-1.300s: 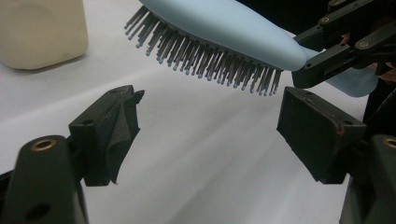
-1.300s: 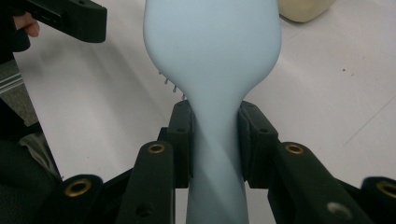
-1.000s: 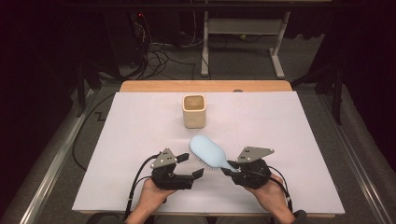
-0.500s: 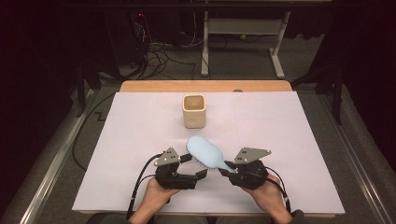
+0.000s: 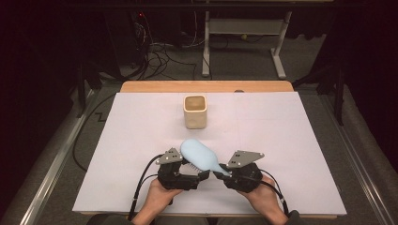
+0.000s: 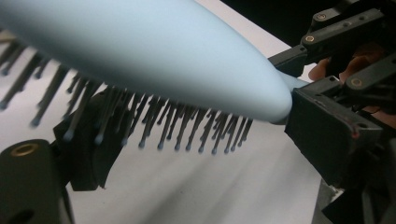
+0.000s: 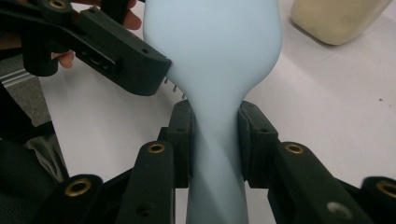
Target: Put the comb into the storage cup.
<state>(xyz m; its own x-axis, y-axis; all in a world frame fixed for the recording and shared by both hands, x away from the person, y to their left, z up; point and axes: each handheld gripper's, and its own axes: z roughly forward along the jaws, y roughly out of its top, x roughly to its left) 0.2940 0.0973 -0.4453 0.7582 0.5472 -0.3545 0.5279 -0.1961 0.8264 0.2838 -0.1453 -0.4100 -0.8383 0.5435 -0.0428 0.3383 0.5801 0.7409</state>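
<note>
High view: the light blue hairbrush [image 5: 199,157] is held off the white tabletop [image 5: 300,154], just in front of the cream cup [image 5: 195,111], between the two hands; against the earlier frames it has shifted slightly toward the person's left and turned. The left hand-held gripper [image 5: 202,176] has just been opening its jaws and now stands released under the brush head, which suggests the brush has been handed over to the other side. Left gripper view: the bristles [image 6: 187,130] hang over one black jaw, with no pad pressing on the brush. Right gripper view: the right hand-held gripper [image 7: 215,140] is clenched on the hairbrush handle, both pads [image 7: 254,140] tight against its neck, the cup beyond.
</note>
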